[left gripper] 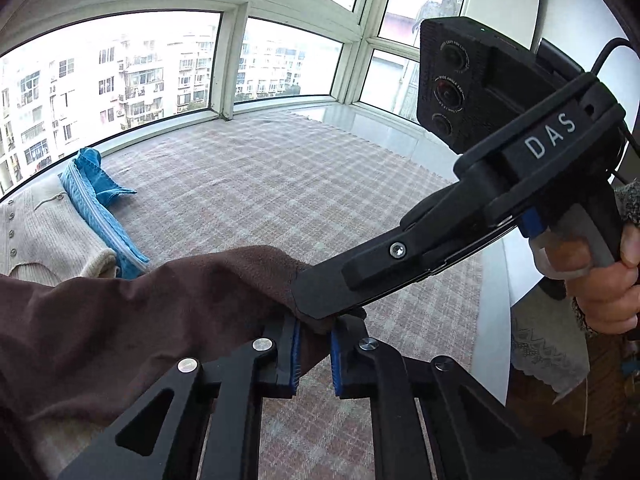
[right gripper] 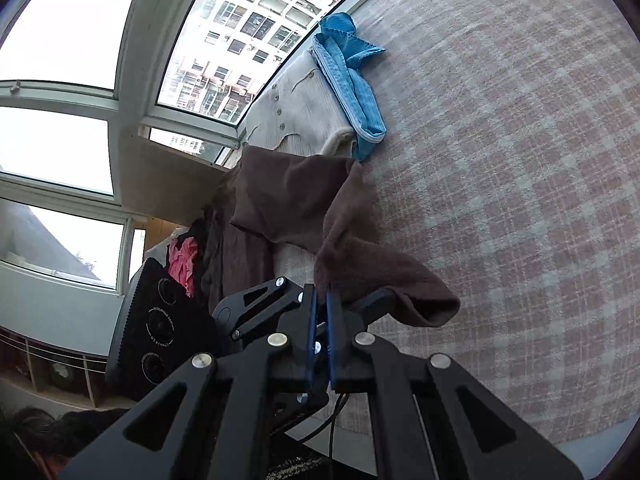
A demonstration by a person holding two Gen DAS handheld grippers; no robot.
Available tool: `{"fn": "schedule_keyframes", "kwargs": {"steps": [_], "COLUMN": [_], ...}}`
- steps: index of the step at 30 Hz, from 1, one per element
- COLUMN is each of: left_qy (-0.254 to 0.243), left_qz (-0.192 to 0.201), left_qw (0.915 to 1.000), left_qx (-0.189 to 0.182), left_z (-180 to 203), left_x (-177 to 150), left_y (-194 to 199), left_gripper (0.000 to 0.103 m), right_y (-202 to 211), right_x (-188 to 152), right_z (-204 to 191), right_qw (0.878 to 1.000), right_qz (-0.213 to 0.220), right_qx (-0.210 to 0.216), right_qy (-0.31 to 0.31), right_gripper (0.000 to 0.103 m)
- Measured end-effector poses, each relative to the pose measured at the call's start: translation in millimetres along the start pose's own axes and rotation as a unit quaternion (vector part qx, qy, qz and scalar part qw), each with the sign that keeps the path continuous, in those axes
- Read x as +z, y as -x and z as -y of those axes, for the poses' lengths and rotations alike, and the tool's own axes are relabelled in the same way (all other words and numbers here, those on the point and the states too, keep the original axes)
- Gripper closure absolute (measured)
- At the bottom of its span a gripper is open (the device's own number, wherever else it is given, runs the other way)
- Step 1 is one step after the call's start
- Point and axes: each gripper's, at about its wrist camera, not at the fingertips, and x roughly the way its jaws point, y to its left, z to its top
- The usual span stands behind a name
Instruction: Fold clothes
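The brown garment (left gripper: 120, 312) is clamped at one edge by both the left tongs (left gripper: 314, 354) and right tongs (right gripper: 320, 336), and held above the checked bed (left gripper: 280, 184), presumably to be spread for folding.

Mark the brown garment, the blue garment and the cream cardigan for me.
brown garment (left gripper: 132, 312): left wrist view, on its broad draped middle.
blue garment (left gripper: 100, 204): left wrist view, on its ribbed folded band.
cream cardigan (right gripper: 296, 116): right wrist view, on the knit beside the buttons.
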Motion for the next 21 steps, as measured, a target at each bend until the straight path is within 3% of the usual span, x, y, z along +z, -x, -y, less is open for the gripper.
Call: {"fn": "schedule_keyframes", "kwargs": {"steps": [4,8,11,15,21], "left_qy": [0.008,0.036,0.049,0.059,0.076], "left_qz": [0.012,0.014,0.022,0.038,0.075], "left_qw": [0.9999,0.9993,0.9985,0.9971,0.9891], "left_qx": [-0.005,0.000,0.010,0.029,0.101], "left_z": [-17,-39,-50,-57,-75], "left_x": [-5,-16,-20,-21,-34], "left_y": [29,70,105,146,218], "left_gripper": [0.097,0.097,0.097,0.097,0.097], "right_y": [7,24,7,-80,-245], "right_x": [5,22,51,106,164], "right_z": [-13,-39,-68,-118,-186], "right_qw": [0.999,0.998,0.994,0.976,0.920], "right_qz": [-0.014,0.006,0.022,-0.012,-0.099], "right_qx": [0.039,0.033,-0.007,-0.064,-0.165], "right_qy": [0.002,0.044,0.104,0.210,0.341], "right_gripper": [0.093,0.074,0.069,0.069,0.069]}}
